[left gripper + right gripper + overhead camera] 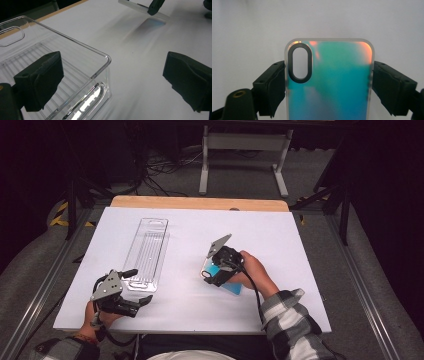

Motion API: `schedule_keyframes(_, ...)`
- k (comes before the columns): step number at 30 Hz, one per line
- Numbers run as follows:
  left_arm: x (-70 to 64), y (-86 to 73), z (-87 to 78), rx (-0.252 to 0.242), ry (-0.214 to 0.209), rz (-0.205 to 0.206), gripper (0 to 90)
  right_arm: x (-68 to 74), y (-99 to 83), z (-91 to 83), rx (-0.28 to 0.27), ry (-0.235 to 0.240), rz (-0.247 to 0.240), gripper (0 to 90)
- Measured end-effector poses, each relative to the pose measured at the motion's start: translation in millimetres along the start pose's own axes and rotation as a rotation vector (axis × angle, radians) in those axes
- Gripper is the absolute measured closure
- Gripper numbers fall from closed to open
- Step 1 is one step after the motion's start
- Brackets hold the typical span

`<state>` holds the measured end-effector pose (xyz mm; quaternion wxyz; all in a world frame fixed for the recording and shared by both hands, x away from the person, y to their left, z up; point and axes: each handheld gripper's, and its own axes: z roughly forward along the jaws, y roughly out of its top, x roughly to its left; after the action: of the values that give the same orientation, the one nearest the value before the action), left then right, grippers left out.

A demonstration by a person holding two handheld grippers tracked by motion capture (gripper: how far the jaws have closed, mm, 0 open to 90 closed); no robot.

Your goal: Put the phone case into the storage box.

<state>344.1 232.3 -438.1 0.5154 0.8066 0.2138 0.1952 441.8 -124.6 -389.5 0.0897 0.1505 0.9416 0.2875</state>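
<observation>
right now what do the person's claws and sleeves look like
Both claws are black. The left claw and the right claw each carry a grey three-cornered plate on top and trail a black cable. Their jaws are blocky black pads. The sleeves are a grey and white check, and a bracelet sits on the left wrist.

A flat, iridescent teal-and-orange plastic phone case (329, 80) with frosted translucent edges and a black-ringed oval camera opening is clamped by its long sides between the right gripper's fingers (390, 87). The camera opening is seen close to the left finger, and the rounded top end is extended beyond the fingertips. A long, clear, ribbed plastic packaging tray (62, 75) is laid flat on the table, its near corner reaching between the spread left gripper's fingers (40, 80).
</observation>
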Motion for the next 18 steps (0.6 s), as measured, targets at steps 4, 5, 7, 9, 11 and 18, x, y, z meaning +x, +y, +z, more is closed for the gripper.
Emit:
schedule_keyframes(4,-0.4,1.0,0.6,0.006,-0.001,0.001,3.9,-3.6,-10.2,-13.8,-0.069,-0.023,0.028,17.9)
schedule_keyframes(5,-0.9,1.2,1.2,0.005,0.0,0.002,3.9,-4.3,-11.9,-17.4,-0.079,-0.031,0.028,17.9)
schedule_keyframes(7,-1.5,1.4,1.5,0.002,0.001,0.003,3.9,-4.5,-15.6,-25.6,-0.117,-0.043,0.032,17.9)
schedule_keyframes(9,-1.3,1.5,1.6,0.002,0.0,-0.002,3.9,-4.5,-19.0,-33.5,-0.152,-0.057,0.037,17.9)
schedule_keyframes(11,-1.0,1.5,1.5,-0.001,0.004,-0.006,3.9,-4.4,-21.0,-39.7,-0.186,-0.078,0.039,17.9)
schedule_keyframes(18,-0.9,2.7,-0.2,-0.013,0.009,-0.007,3.9,-1.7,-25.3,-57.9,-0.298,-0.141,0.053,17.9)
